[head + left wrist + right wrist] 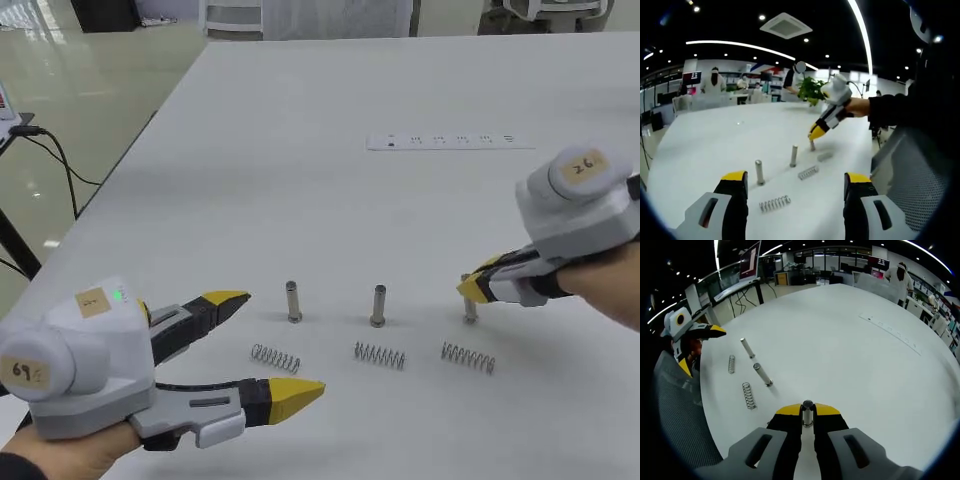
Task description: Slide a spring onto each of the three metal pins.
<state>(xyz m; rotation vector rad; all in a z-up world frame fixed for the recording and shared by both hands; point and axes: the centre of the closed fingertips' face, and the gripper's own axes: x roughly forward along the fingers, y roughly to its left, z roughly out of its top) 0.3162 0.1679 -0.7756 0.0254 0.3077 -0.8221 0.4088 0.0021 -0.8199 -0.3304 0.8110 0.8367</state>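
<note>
Three short silver cylindrical metal pins stand upright in a row on the white table: the left pin, the middle pin and the right pin. Just in front of each, nearer the person, a small coiled wire spring lies on its side: the left spring, the middle spring and the right spring. None is touching its pin.

The right gripper, grey with yellow-tipped black jaws, has its jaws closed on the upper part of the right pin. In the right gripper view the pin's rounded head sits pinched between the two yellow tips. Its base looks to be on the table, though the jaws hide too much to be sure.

The left gripper hovers at the near left of the row with its jaws spread wide and nothing between them, the left spring lying close to its tips.

A flat white power strip lies well beyond the pins.
</note>
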